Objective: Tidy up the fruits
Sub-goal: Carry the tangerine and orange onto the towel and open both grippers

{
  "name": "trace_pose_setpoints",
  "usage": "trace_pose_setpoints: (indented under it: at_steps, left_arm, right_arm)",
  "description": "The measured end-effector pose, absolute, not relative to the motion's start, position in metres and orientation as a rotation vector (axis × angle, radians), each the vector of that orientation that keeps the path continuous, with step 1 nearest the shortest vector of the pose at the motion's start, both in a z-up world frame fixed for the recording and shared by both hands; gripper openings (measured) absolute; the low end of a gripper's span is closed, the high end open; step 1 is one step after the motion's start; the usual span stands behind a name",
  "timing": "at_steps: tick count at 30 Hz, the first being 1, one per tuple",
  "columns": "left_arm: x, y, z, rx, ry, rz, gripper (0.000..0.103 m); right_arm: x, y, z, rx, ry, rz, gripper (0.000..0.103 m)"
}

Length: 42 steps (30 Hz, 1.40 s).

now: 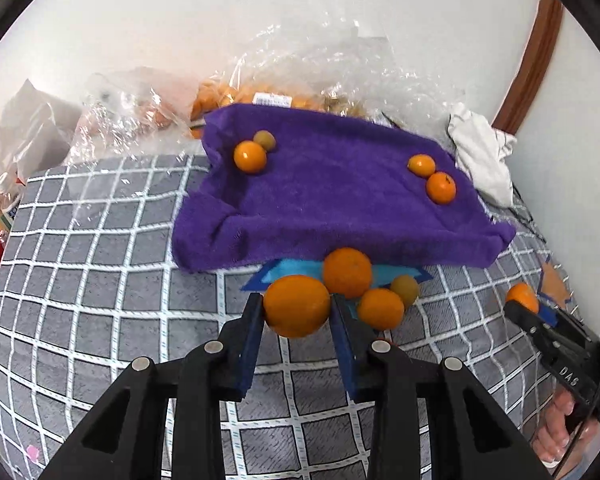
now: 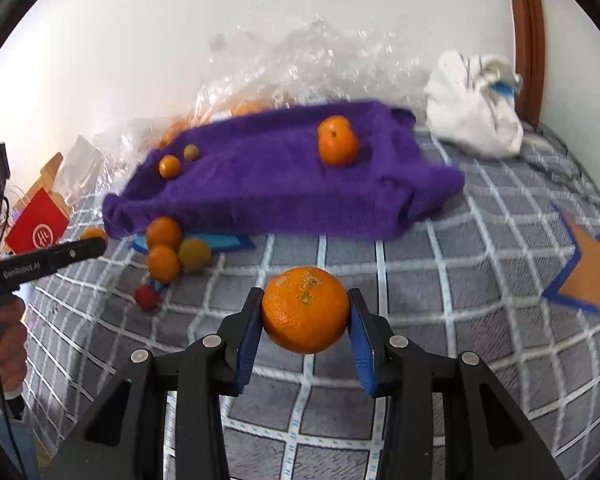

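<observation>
Both grippers were mid-carry: the left gripper (image 1: pixel 297 308) was clenched on one orange (image 1: pixel 297 306) just beside the cluster (image 1: pixel 364 288) on the blue star patch (image 1: pixel 278 270), while the right gripper (image 2: pixel 306 312) grasped a speckled orange (image 2: pixel 305 310) above the checked bedspread (image 2: pixel 440 280). Next, each fruit probably needed setting down with its group, perhaps on the purple towel (image 2: pixel 268 184)

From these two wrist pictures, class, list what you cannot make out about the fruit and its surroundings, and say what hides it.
- Left wrist view: fruit in the clear plastic bags cannot be counted; glare and crumpled film blur it.
- Left wrist view: the blue patch is partly covered by the purple towel and oranges.
- Right wrist view: the orange star patch is cut by the frame edge.
- Right wrist view: the small red object is too blurred to identify.
</observation>
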State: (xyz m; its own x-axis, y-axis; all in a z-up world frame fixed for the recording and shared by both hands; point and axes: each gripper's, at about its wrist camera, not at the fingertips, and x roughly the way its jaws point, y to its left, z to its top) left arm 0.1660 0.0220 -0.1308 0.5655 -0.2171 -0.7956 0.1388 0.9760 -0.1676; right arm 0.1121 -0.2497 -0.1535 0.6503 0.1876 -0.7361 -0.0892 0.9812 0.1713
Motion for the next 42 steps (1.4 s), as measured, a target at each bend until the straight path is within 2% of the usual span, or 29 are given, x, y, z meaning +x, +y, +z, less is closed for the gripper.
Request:
trace_pose_setpoints:
  at_steps: [6, 19, 29, 34, 42]
  left_arm:
    - [0.174, 0.034, -0.11, -0.101, 0.921, -0.191, 0.032]
    - [0.238, 0.041, -0.09, -0.138, 0.897, -0.159, 0.032]
    - [0.295, 0.026, -0.129, -0.177, 0.893, -0.133, 0.032]
    - [0.303, 0.025, -0.157, -0.194, 0.954, -0.144, 0.032]
    - [0.306, 0.022, -0.168, -0.176, 0.977, -0.147, 0.032]
  right_arm:
    - [0.138, -0.248, -0.12, 0.081, 0.797, 0.139, 0.041]
    - [0.223, -0.262, -0.112, 0.124, 0.841, 0.077, 0.041]
    - [0.263, -0.268, -0.154, 0.193, 0.908, 0.091, 0.041]
    - [0.266, -0.26, -0.171, 0.135, 0.931, 0.09, 0.041]
    - [0.266, -0.262, -0.181, 0.122, 0.943, 0.092, 0.041]
